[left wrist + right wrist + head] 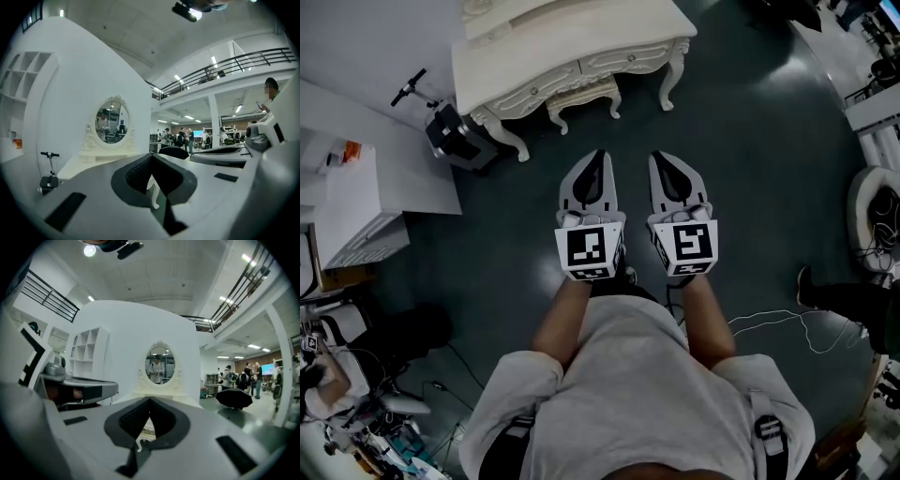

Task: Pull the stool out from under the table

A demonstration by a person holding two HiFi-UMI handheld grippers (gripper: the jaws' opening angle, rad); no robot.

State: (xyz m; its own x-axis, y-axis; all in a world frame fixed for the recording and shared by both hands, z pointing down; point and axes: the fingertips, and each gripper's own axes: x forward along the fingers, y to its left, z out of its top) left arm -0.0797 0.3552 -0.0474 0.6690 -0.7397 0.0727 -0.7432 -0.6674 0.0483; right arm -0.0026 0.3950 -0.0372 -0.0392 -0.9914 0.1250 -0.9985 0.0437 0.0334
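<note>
Currently the jaws are closed and empty on your left gripper (597, 157) and right gripper (663, 159), well short of the stool (581, 94) tucked under the white table (562, 47). Reach it with those 2 pairs unopened and you'll likely just nudge it deeper instead of gripping.

The head view is taken from above the person's shoulders and aimed steeply down. The left gripper (598, 161) and right gripper (662, 161) are seen side by side over the dark floor (750, 187), with the table (572, 37) well ahead, near the top edge. Each gripper camera is set low behind its own jaws and faced level toward the table. The oval mirror (111, 123) is framed left of centre in the left gripper view (nearly centred in the right one). The table is shared by all three views, and each gripper is caught at the edge of the other's view.
</note>
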